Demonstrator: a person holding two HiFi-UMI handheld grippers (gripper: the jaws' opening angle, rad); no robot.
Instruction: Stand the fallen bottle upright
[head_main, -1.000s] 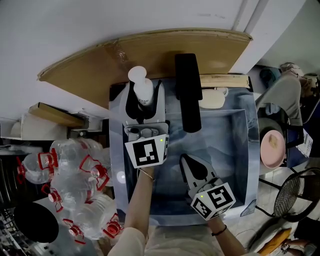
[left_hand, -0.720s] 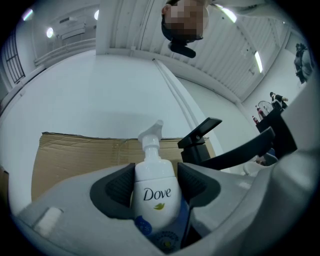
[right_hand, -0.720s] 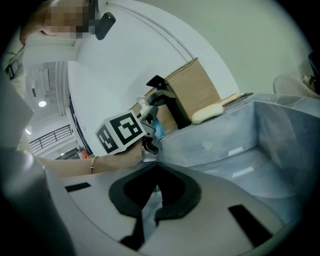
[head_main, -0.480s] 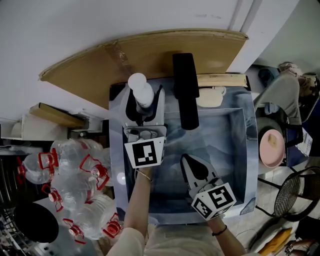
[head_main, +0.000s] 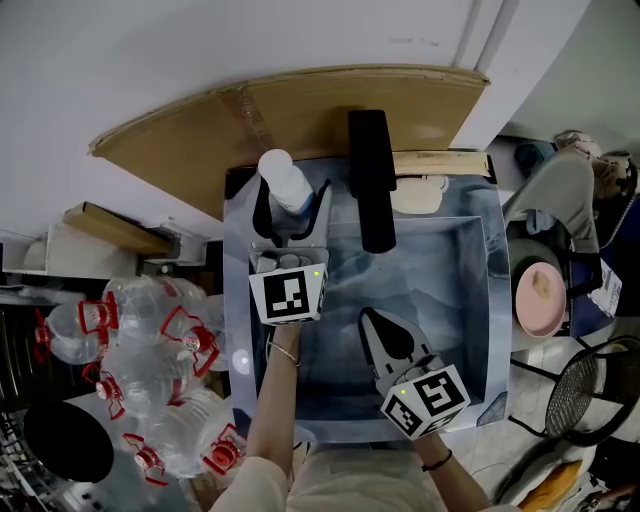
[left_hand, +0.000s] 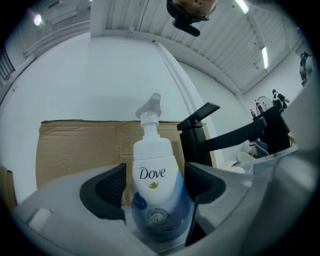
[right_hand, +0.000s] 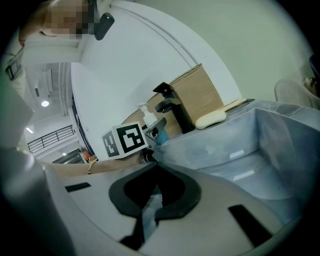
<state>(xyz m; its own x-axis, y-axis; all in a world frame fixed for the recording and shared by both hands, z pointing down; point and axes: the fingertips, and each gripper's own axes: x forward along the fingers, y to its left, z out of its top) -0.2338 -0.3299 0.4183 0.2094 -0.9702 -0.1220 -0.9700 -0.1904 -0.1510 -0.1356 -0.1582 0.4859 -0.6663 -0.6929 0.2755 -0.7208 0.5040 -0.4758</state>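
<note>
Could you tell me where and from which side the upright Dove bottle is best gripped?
Probably the wide body of the Dove bottle, below the shoulder, gripped level across its flanks from the front: it stands upright, the pump head is narrow, cardboard stands behind and the faucet is close on its right.

a black faucet (head_main: 371, 180) rises from the back rim of a grey-blue sink (head_main: 497, 300), a pale bar of soap (head_main: 420, 194) just beside it, brown cardboard (head_main: 290, 110) behind them against the white wall, clear plastic jugs with red fittings (head_main: 150, 370) heaped left of the sink, and a pink dish (head_main: 540, 290) to its right.
</note>
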